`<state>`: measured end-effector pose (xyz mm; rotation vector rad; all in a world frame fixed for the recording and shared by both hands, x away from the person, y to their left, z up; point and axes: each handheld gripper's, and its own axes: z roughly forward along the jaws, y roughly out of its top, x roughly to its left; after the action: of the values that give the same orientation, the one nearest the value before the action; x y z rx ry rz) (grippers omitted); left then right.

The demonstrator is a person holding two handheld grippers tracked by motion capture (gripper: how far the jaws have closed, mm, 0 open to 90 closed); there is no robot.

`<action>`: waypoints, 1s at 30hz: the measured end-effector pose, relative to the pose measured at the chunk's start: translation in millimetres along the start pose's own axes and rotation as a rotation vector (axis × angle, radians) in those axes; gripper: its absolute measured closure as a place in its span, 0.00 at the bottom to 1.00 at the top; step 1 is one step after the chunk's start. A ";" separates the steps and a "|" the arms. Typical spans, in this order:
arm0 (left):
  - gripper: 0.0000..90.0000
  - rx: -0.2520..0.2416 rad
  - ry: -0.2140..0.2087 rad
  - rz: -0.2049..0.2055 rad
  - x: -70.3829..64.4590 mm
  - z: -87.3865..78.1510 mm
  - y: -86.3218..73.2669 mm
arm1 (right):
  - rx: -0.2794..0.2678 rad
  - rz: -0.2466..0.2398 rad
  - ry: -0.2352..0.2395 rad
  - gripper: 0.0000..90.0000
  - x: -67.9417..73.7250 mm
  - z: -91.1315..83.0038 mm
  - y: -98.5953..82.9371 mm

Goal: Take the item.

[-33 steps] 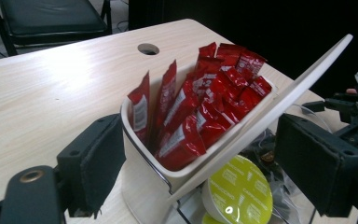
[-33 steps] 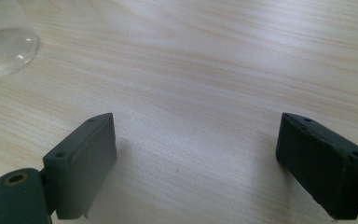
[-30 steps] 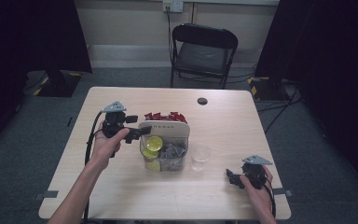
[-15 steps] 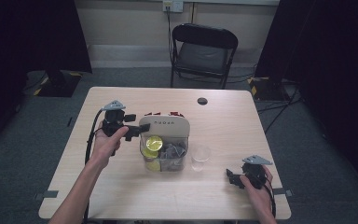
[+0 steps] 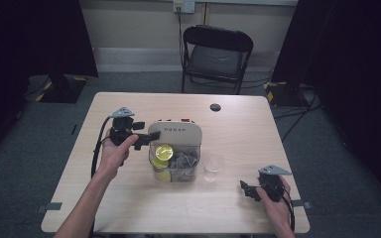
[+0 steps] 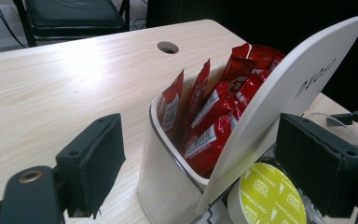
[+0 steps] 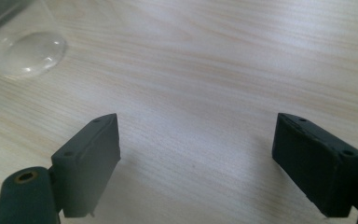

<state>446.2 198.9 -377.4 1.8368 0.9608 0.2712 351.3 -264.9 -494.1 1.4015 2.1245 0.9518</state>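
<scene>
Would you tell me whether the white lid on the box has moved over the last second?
Yes. The white lid has swung back from the clear box toward the table's hole, hiding most red packets.

Each black hand-held gripper [image 5: 140,140] has 2 padded jaws, a grey triangular plate, black cable.

**Three cameras on one table**

The high view hangs above my side of the table [image 5: 129,208] and looks forward and down, far enough off to take in all four edges and the chair [image 5: 217,54] beyond the far edge.

The camera on my left gripper [image 5: 138,135] sits close behind its two black jaws and looks across the organizer box [image 6: 168,154] toward the table's far edge and the cable hole [image 6: 168,46]; the high view shares that box and hole.

The camera on my right gripper [image 5: 250,190] looks steeply down at bare tabletop from very near, catching the clear cup [image 7: 30,53] at its upper left, also seen from above.
</scene>
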 end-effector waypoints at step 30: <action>0.16 0.028 -0.023 -0.006 1.8 6.8 -2.6 | -0.193 -0.060 0.244 0.31 41.8 -41.8 56.8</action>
<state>449.9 196.1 -383.2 1.8583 0.9582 0.2342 342.1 -225.1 -423.0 1.1723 2.1620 1.3227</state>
